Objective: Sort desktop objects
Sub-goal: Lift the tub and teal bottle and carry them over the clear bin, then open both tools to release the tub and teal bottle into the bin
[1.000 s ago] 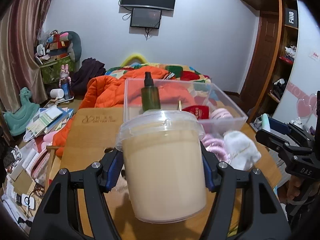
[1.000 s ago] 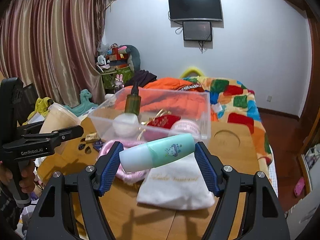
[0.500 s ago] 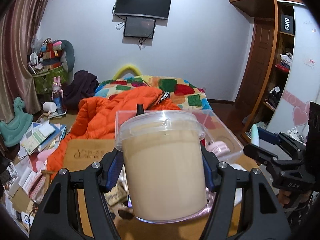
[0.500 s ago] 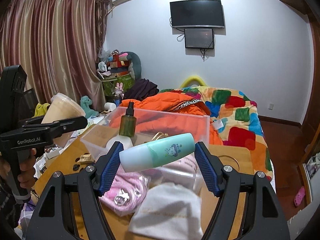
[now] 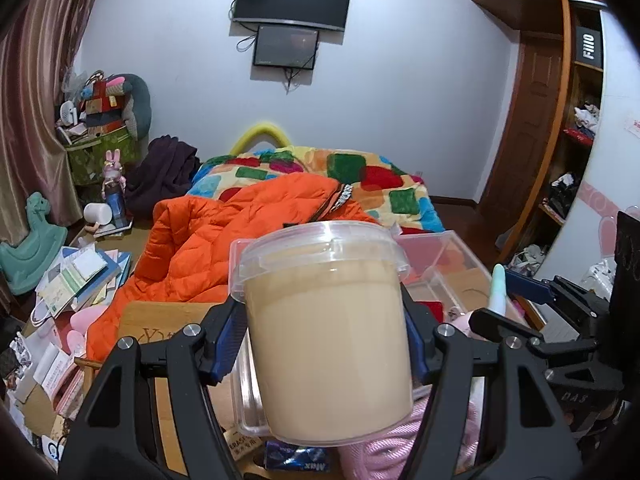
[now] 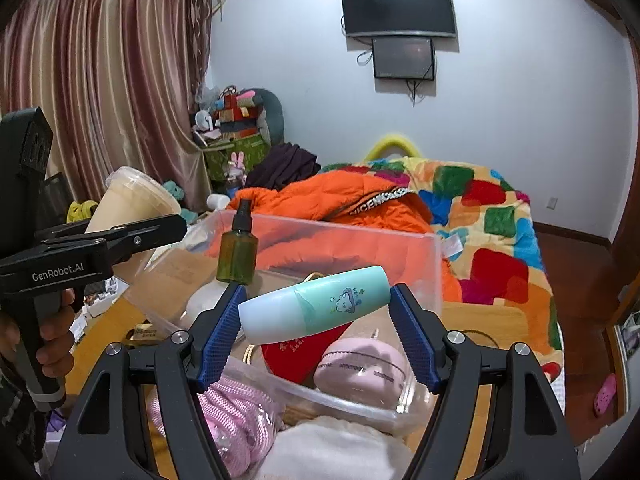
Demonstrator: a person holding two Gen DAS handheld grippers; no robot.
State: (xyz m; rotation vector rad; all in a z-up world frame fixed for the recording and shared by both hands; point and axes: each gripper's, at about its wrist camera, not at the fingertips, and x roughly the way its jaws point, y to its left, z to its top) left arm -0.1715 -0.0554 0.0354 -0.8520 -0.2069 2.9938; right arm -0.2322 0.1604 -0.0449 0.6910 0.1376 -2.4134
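Observation:
My left gripper is shut on a lidded tub of beige cream, held above the near left corner of the clear plastic bin. My right gripper is shut on a mint-green and white tube, held sideways over the front of the bin. In the bin stand a green spray bottle, a red pouch and a pink round case. The tub and left gripper show at the left of the right wrist view.
A pink knitted item and a white cloth lie on the wooden desk in front of the bin. A blue packet lies under the tub. An orange jacket and a bed are behind the desk.
Both grippers have risen and moved forward toward the bin with their loads. The tub now hides most of the bin's contents in the left wrist view.

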